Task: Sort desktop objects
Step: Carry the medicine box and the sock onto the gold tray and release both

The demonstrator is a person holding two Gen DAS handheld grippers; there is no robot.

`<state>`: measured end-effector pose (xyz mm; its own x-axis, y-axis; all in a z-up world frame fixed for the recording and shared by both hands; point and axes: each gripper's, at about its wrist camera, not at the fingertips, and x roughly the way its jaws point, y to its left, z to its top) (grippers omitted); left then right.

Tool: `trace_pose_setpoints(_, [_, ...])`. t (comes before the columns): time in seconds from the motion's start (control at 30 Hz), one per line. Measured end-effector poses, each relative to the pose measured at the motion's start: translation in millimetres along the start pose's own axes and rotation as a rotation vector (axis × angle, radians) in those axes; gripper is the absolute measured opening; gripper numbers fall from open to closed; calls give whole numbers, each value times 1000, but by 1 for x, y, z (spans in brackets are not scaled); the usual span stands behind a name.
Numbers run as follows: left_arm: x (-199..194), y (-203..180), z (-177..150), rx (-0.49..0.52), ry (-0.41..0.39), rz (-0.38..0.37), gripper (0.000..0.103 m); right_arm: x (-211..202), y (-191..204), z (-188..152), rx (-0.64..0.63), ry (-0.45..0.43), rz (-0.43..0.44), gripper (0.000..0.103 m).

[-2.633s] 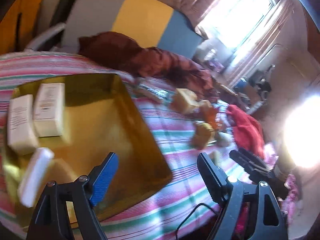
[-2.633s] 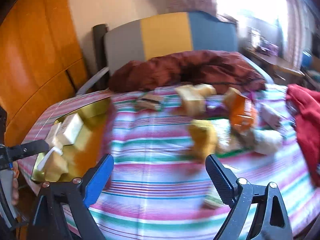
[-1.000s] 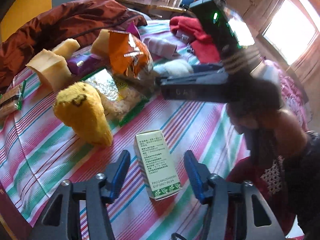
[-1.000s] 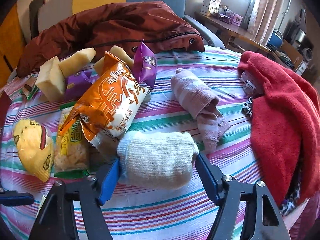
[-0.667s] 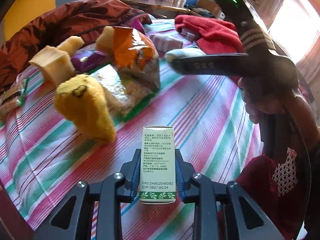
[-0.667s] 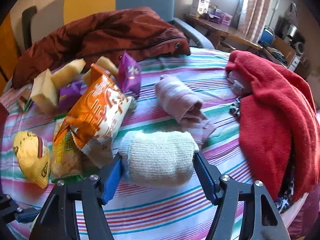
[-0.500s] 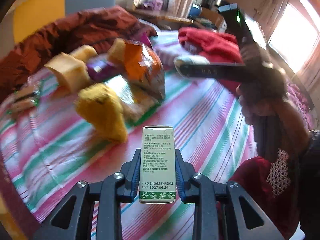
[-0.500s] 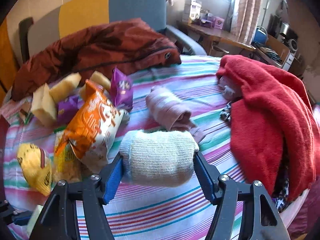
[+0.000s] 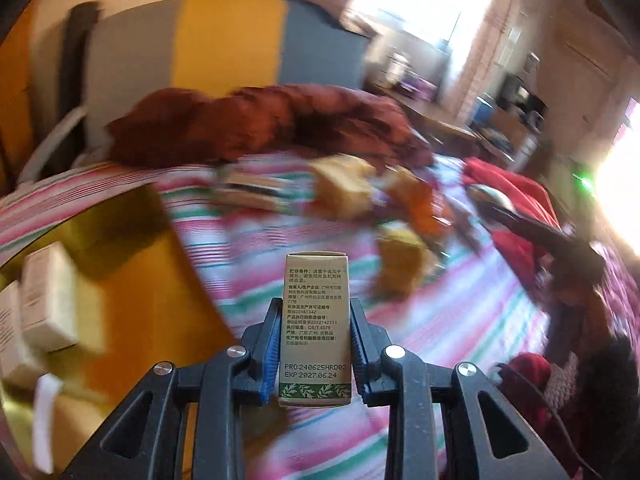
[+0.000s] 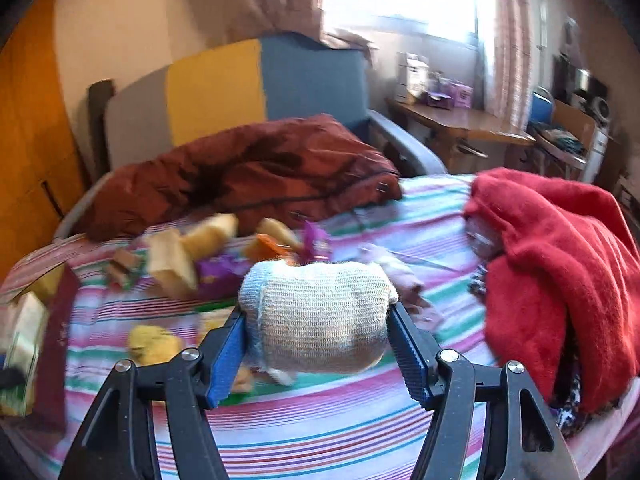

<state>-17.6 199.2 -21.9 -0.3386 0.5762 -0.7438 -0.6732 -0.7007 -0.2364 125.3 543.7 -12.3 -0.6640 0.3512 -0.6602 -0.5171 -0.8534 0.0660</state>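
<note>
My left gripper is shut on a small printed carton, held upright above the striped tablecloth, just right of the gold box. Two white cartons lie inside that box. In the right wrist view my right gripper is shut on a rolled cream knitted sock, lifted off the cloth. Behind it lie yellow sponges, an orange snack bag, a purple packet and a pink rolled sock. The left wrist view is blurred.
A dark red jacket lies along the table's far side before a grey, yellow and blue chair back. A red towel is heaped at the right. A yellow plush toy sits near the front left.
The left gripper closed on the printed carton, lifted it and swung left toward the gold box. The right gripper rose with the cream sock in its grip.
</note>
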Motion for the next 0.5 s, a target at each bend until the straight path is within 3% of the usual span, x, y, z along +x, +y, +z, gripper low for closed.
trace_pose_setpoints(0.2, [-24, 70, -11, -133, -46, 120, 30, -20, 77, 10, -114, -3, 144, 68])
trace_pose_setpoints(0.5, [-63, 138, -35, -259, -114, 256, 30, -24, 217, 11, -292, 39, 374, 68])
